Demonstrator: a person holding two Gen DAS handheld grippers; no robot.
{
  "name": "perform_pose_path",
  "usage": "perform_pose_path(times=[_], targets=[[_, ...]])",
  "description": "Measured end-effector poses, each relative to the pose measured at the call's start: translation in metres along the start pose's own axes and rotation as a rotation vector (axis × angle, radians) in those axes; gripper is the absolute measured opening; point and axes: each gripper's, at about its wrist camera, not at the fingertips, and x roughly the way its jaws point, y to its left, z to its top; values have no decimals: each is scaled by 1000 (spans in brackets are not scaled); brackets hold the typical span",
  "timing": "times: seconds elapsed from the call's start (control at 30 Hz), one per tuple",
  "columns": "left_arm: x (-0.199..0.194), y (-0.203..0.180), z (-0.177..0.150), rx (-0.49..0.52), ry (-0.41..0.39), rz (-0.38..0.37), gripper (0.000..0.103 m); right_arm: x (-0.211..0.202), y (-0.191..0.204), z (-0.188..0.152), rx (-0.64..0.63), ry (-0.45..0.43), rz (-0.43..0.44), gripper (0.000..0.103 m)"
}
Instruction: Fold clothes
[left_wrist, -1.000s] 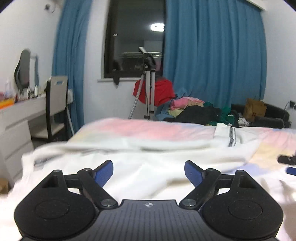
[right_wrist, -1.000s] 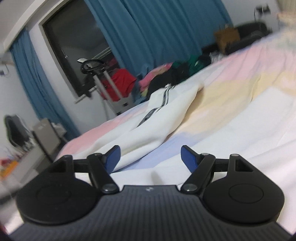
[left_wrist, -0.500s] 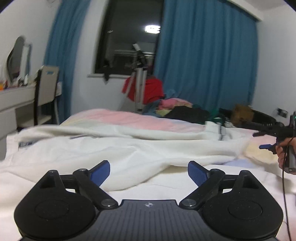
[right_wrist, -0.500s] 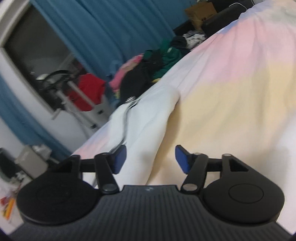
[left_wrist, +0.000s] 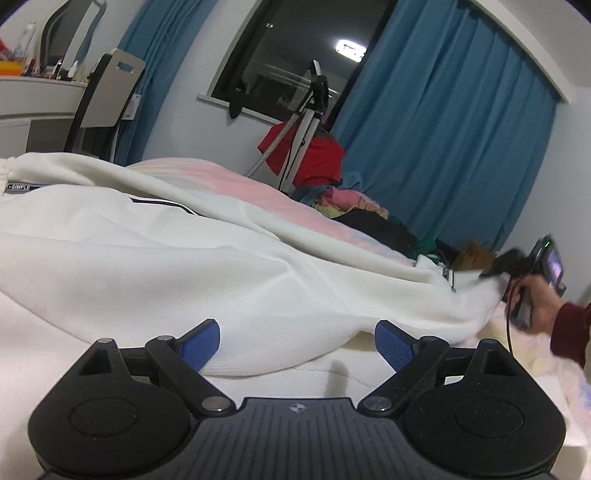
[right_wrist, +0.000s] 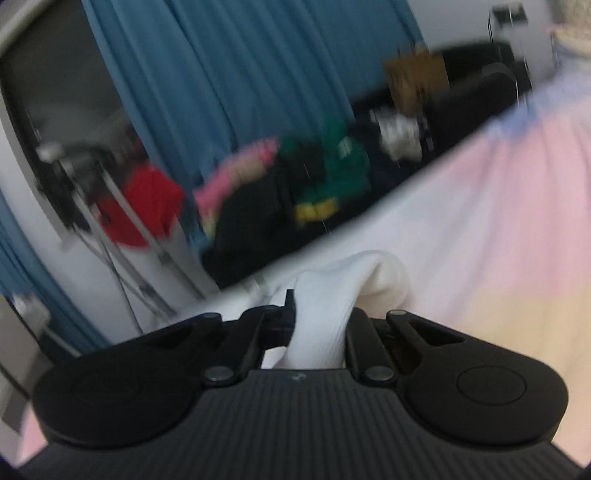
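A long white garment (left_wrist: 184, 258) with a thin black stripe lies stretched across the pastel bed sheet (left_wrist: 229, 177). My left gripper (left_wrist: 297, 341) hovers low over its near edge, open, with the blue pads (left_wrist: 201, 341) apart and a fold of cloth bulging between them, not pinched. My right gripper (right_wrist: 317, 317) is shut on the garment's far end (right_wrist: 365, 273), white cloth bunched between its fingers. In the left wrist view the right gripper (left_wrist: 493, 275) shows at the far right, held by a hand in a dark red sleeve (left_wrist: 569, 332).
Beyond the bed lies a pile of clothes (left_wrist: 369, 218) (right_wrist: 295, 184) in pink, black and green. A tripod stand with a red cloth (left_wrist: 306, 122) is by the window and blue curtains (left_wrist: 443, 129). A chair (left_wrist: 107, 96) and white desk stand left.
My right gripper slid along the bed to the garment's far end and closed on it. My left gripper sank closer to the cloth and rolled; its jaws stayed wide.
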Motion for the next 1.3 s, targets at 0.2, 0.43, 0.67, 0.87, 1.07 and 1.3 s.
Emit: perform_pose_path(times=[0.2, 0.43, 0.67, 0.87, 1.07, 1.3], targets=[[-18, -11, 2, 18, -21, -29, 92, -95, -2, 40, -85, -286, -92, 8], [-53, -28, 9, 92, -5, -18, 92, -123, -115, -51, -26, -52, -323, 9], [-78, -39, 12, 148, -17, 1, 92, -142, -136, -63, 6, -30, -283, 9], [-87, -48, 13, 168, 0, 15, 92, -131, -148, -74, 67, 51, -295, 13], [-102, -52, 14, 214, -11, 53, 94, -179, -126, -90, -26, 65, -313, 73], [-126, -51, 11, 240, 20, 146, 93, -255, -102, -118, -39, 79, -233, 74]])
